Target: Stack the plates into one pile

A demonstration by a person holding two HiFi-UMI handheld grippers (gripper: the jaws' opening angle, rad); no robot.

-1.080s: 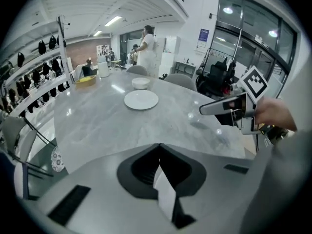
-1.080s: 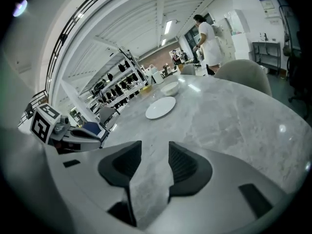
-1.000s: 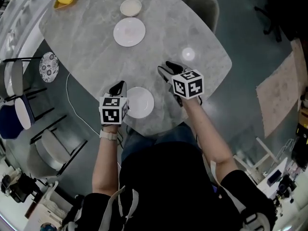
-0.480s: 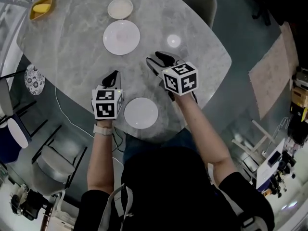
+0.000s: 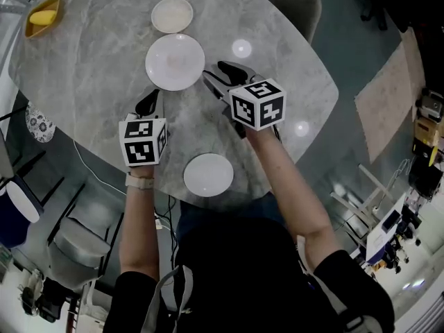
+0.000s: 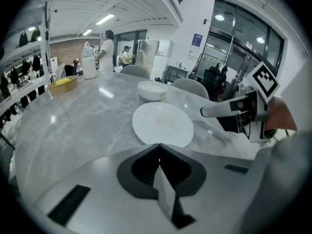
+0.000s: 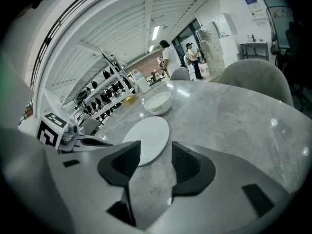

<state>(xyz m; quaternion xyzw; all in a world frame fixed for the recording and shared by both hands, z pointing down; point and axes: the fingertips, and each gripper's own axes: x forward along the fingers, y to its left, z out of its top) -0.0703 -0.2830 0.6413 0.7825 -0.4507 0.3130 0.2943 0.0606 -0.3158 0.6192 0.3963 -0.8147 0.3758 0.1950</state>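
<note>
At near table edge, closest to you: small round white ceramic plate, untouched; both grippers have passed forward over it.
Left gripper: jaws pressed together, empty, just off near-left rim of next plate.
Right gripper: jaws spread, just widened slightly, nothing between them, beside that plate's right rim.
Mid-table: large round white plate, your likely first pick or pile base; no stack yet.
Just beyond, apart: shallow white bowl, which crowds far rim.
Far left: yellow dish, clear of your reach.
</note>
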